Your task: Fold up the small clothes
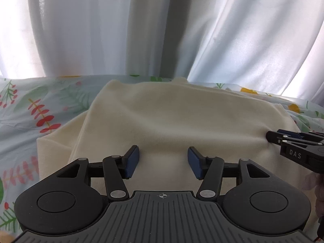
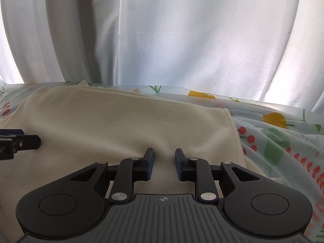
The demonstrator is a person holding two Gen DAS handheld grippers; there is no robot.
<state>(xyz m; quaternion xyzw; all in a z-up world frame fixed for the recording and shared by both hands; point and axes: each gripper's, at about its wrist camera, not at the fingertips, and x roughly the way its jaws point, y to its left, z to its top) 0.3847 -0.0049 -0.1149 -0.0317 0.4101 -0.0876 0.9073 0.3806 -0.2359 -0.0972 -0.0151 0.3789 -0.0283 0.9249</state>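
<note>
Pale curtains [image 1: 81,30] are hanging behind a surface draped in a floral sheet [image 1: 24,109], where a cream garment [image 1: 162,117] is lying partly folded, one layer doubled over another. Both claws are hovering at its near edge. The left claw [image 1: 163,162] is standing released, its blue pads clear of the cloth. The right claw [image 2: 164,163] is sitting narrower, jaws parted over a small ridge of fabric, gripping nothing. Judging by the layout, a fold is being settled; the next move is likely calling for both claws to pinch the near hem evenly and carry it across.
</note>
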